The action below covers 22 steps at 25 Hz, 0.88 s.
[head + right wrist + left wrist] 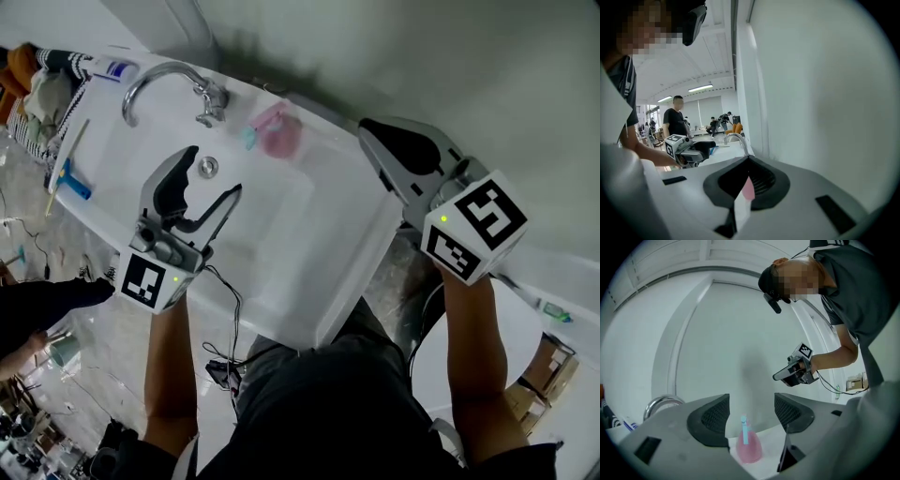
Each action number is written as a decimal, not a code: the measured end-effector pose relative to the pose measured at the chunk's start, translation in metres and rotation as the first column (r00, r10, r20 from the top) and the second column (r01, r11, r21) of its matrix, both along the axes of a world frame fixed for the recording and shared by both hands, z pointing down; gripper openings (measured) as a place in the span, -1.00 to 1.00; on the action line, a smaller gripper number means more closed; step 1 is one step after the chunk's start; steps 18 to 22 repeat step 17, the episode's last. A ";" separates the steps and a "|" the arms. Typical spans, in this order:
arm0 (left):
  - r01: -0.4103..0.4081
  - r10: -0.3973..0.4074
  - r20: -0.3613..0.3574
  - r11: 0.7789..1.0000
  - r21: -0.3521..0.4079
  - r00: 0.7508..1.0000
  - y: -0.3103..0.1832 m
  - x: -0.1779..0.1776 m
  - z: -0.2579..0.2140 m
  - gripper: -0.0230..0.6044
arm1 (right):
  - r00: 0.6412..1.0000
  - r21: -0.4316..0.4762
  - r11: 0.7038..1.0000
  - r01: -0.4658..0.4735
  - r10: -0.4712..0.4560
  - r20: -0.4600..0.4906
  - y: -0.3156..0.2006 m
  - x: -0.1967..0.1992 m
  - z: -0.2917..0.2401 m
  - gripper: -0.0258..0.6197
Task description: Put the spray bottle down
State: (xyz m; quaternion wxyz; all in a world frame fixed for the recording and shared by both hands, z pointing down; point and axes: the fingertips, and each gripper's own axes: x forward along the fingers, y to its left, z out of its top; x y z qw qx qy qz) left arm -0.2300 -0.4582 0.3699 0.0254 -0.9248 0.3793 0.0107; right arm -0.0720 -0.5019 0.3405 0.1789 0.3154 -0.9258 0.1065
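Observation:
A pink spray bottle [277, 134] with a pale blue nozzle stands upright on the back ledge of the white sink [356, 281], against the wall. My left gripper [214, 171] hangs over the basin, open and empty, short of the bottle. In the left gripper view the spray bottle [749, 446] shows low between the spread jaws of the left gripper [751, 411], apart from both pads. My right gripper [370, 136] is at the sink's right corner, jaws together with nothing in them. Through its slit the right gripper [749, 161] view shows a sliver of the pink spray bottle [748, 188].
A chrome faucet [164, 80] arches over the basin's left end. A blue-handled brush [70, 178], a tube [103, 67] and cloths lie on the counter at the left. The wall runs right behind the ledge. Several people [675, 122] stand far off in the room.

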 end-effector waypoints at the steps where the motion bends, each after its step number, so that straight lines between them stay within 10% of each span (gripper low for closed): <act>1: 0.004 -0.004 0.006 1.000 0.004 1.000 0.007 -0.003 -0.003 0.01 | 1.000 0.006 1.000 0.001 -0.001 0.001 0.003 -0.001 -0.004 -0.89; 22: -0.002 0.004 -0.028 0.997 0.083 1.000 0.105 -0.018 -0.073 0.00 | 0.999 0.035 0.998 0.054 -0.054 0.002 0.083 -0.030 -0.050 -0.89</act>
